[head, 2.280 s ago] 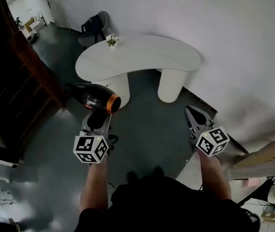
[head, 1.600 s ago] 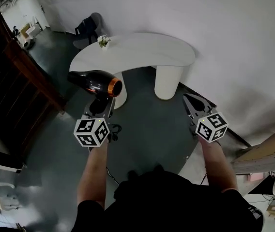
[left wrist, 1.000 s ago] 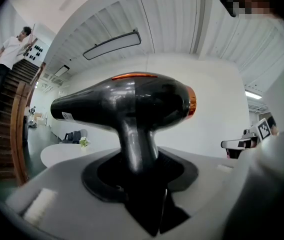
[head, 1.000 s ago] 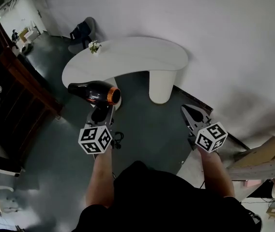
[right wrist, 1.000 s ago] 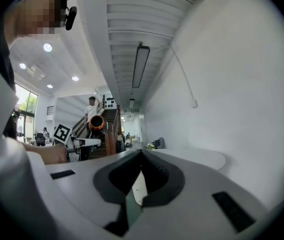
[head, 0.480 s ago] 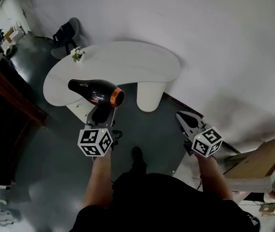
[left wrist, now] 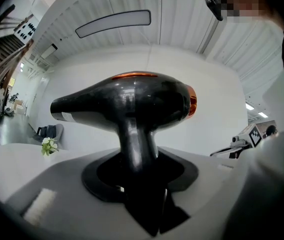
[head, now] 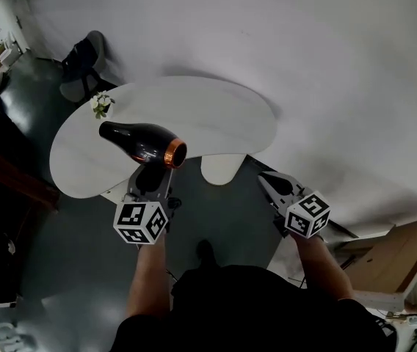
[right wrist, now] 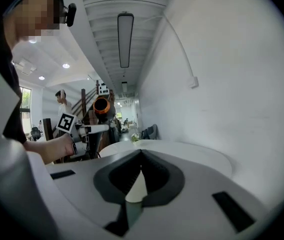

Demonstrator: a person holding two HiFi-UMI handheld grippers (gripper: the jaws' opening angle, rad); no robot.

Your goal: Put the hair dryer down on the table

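A black hair dryer (head: 139, 141) with an orange ring at its back end stands upright by its handle in my left gripper (head: 150, 174), which is shut on the handle. It hangs above the near left part of the white curved table (head: 216, 116), clear of the top. In the left gripper view the hair dryer (left wrist: 127, 104) fills the middle, its handle running down between the jaws of the left gripper (left wrist: 142, 169). My right gripper (head: 271, 182) is held off the table's near right edge, shut and empty; in its own view the right gripper (right wrist: 141, 151) points at the table (right wrist: 182, 151).
A small vase of flowers (head: 100, 105) stands at the table's far left end. A dark chair (head: 84, 53) sits behind it by the white wall. The table's thick white leg (head: 219, 169) is just ahead of my feet. A cardboard box (head: 407, 248) lies at right.
I have walked up to the table: it has come nearer in view, and the hair dryer, still held in the left gripper, now hangs over the tabletop instead of the floor.
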